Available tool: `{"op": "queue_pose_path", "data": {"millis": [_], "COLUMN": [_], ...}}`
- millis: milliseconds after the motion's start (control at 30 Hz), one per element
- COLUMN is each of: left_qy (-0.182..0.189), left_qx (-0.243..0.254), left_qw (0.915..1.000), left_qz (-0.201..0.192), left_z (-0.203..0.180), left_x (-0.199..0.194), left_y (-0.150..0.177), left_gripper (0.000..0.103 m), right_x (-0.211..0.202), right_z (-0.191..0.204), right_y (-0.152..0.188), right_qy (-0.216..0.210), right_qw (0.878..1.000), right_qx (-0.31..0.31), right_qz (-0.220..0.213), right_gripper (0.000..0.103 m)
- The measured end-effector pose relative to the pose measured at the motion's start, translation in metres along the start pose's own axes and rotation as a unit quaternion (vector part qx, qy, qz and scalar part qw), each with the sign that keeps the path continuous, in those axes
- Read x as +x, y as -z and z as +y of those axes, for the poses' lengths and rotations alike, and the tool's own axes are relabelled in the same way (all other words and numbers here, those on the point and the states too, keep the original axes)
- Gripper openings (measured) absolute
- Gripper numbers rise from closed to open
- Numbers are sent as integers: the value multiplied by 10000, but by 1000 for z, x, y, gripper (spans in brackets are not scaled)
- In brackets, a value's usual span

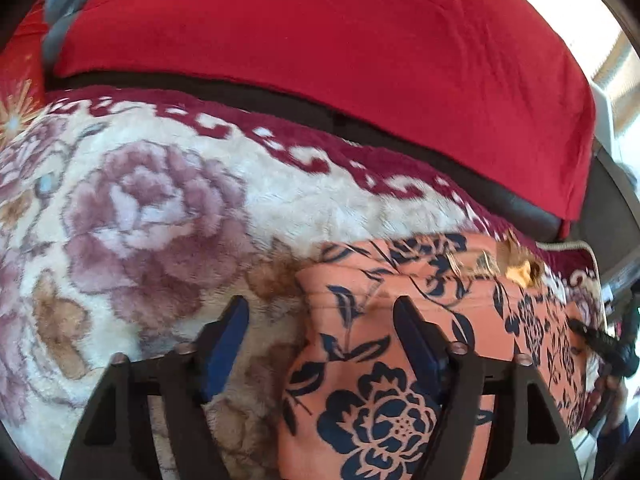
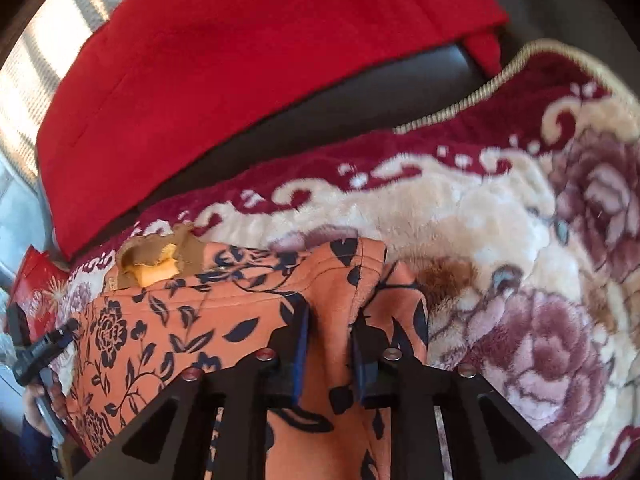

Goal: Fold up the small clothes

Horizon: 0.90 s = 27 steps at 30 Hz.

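A small orange garment [image 1: 384, 400] with a navy flower print lies on a plush cream and maroon blanket [image 1: 152, 208]. It has a tan neck opening with a yellow lining [image 1: 520, 268]. My left gripper [image 1: 320, 308] is open at the garment's left edge, with one finger over the blanket and the other over the cloth. In the right wrist view the garment [image 2: 192, 320] spreads to the left. My right gripper [image 2: 332, 316] is at its right edge, its jaws a narrow way apart. A raised ridge of the cloth runs between them, and I see no pinch on it.
A red cushion [image 1: 320, 60] leans on a dark sofa back [image 2: 360, 108] behind the blanket. The blanket's corded edge [image 2: 460, 108] ends at the far right. A red patterned box [image 2: 36, 280] sits at the left. A hand [image 2: 40, 400] holds the other gripper [image 2: 40, 348].
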<state>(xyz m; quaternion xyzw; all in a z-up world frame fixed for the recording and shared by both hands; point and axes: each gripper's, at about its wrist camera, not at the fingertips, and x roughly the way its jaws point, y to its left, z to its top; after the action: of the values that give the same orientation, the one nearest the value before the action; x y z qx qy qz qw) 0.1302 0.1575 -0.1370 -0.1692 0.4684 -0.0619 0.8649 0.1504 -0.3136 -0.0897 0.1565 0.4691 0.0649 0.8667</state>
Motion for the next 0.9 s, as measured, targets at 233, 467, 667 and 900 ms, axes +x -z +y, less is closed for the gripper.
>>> {"op": "queue_pose_path", "data": {"millis": [233, 467, 667, 900], "left_qy": [4, 54, -587, -643], "left_qx": [498, 806, 547, 630], "left_qw": [9970, 9915, 9961, 9934], "left_qz": [-585, -1018, 377, -709], "left_z": [-28, -47, -30, -42], "left_x": [-45, -57, 44, -30], "left_y": [-6, -30, -30, -26], "left_gripper": [6, 6, 12, 64], "right_x": [-52, -85, 9, -48], "right_z": [19, 8, -39, -28], "right_y": [-3, -16, -15, -7], "right_qy": [74, 329, 307, 358], "right_qw": [9977, 9923, 9974, 9964], "right_qx": [-315, -184, 643, 576], "right_qz": [-603, -1181, 42, -501], "right_gripper": [7, 7, 12, 28]}}
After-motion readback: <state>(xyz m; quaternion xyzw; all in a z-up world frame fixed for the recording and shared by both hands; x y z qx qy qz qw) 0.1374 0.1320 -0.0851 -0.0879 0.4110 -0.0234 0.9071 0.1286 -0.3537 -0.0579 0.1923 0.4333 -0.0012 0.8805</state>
